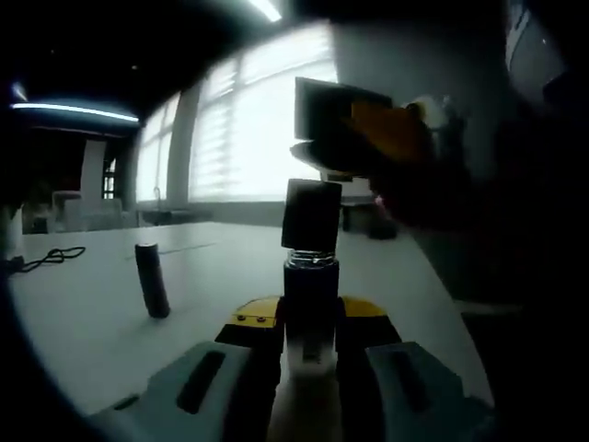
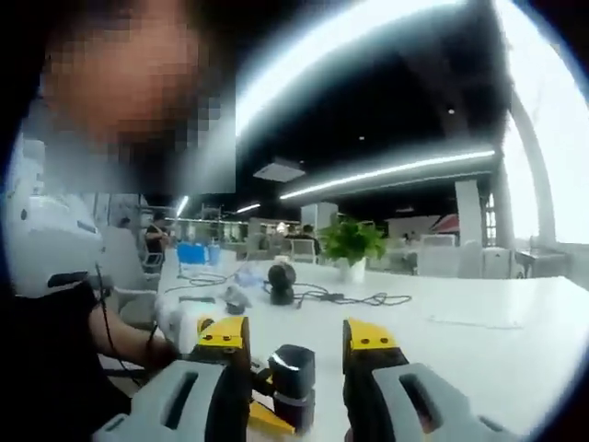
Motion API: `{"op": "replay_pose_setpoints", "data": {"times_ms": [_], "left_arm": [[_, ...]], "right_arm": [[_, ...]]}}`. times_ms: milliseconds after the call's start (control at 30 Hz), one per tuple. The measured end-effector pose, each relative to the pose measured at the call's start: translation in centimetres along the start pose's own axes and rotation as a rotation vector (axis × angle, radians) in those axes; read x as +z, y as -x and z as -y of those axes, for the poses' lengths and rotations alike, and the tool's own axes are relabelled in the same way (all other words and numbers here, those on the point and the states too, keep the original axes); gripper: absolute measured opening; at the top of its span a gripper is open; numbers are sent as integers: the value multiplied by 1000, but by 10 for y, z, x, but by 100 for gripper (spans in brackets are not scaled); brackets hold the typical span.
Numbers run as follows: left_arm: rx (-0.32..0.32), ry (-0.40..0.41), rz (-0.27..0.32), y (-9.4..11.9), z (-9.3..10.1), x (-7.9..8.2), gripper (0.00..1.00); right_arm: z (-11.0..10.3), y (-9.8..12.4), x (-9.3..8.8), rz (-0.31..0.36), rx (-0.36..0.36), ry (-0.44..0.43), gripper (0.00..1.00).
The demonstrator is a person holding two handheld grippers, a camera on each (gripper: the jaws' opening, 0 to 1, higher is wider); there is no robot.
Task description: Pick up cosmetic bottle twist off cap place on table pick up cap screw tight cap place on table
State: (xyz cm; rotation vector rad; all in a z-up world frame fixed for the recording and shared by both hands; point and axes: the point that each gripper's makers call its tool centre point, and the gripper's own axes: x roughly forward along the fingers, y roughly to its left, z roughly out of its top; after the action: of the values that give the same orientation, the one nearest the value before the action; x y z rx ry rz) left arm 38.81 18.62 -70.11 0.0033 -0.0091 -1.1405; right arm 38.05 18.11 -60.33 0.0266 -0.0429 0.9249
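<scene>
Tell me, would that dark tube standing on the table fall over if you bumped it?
Probably yes. The dark tube is tall and thin, standing on a narrow end on the smooth white table, and it already looks slightly tilted. If it tips, its round shape suggests it would likely roll.

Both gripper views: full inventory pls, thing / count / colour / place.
Cosmetic bottle: 1, dark with pale lower body, upright between the left gripper's jaws.
Cap: 1, black, square, just above the bottle's neck; whether seated or lifted I cannot tell.
Dark cylinder: 1, black, standing slightly tilted on the table.
Table: 1, white.
Cable: 1, black, far edge of the table.
Potted plant: 1, green in a white pot, on the table in the right gripper view.
Round black device: 1, with cables beside it.
Left gripper: grey with yellow tips, shut on the bottle.
Right gripper: same colours, jaws apart around the cap.
</scene>
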Motion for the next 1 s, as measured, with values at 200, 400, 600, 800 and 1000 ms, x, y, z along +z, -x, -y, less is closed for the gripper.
{"op": "replay_pose_setpoints", "data": {"times_ms": [200,400,600,800,1000], "left_arm": [[-18,2,1,0,3,0,12],[-37,6,2,0,6,0,12],[-35,4,2,0,5,0,12],[-32,5,2,0,5,0,12],[-33,5,2,0,4,0,12]], "right_arm": [[-3,2,-16,-7,154,-20,40],[-15,5,-27,-53,369,42,37],[-6,-4,-34,-97,454,17,33],[-18,-11,-36,-108,536,-2,28],[-19,-17,-38,-123,560,-3,21]]}}
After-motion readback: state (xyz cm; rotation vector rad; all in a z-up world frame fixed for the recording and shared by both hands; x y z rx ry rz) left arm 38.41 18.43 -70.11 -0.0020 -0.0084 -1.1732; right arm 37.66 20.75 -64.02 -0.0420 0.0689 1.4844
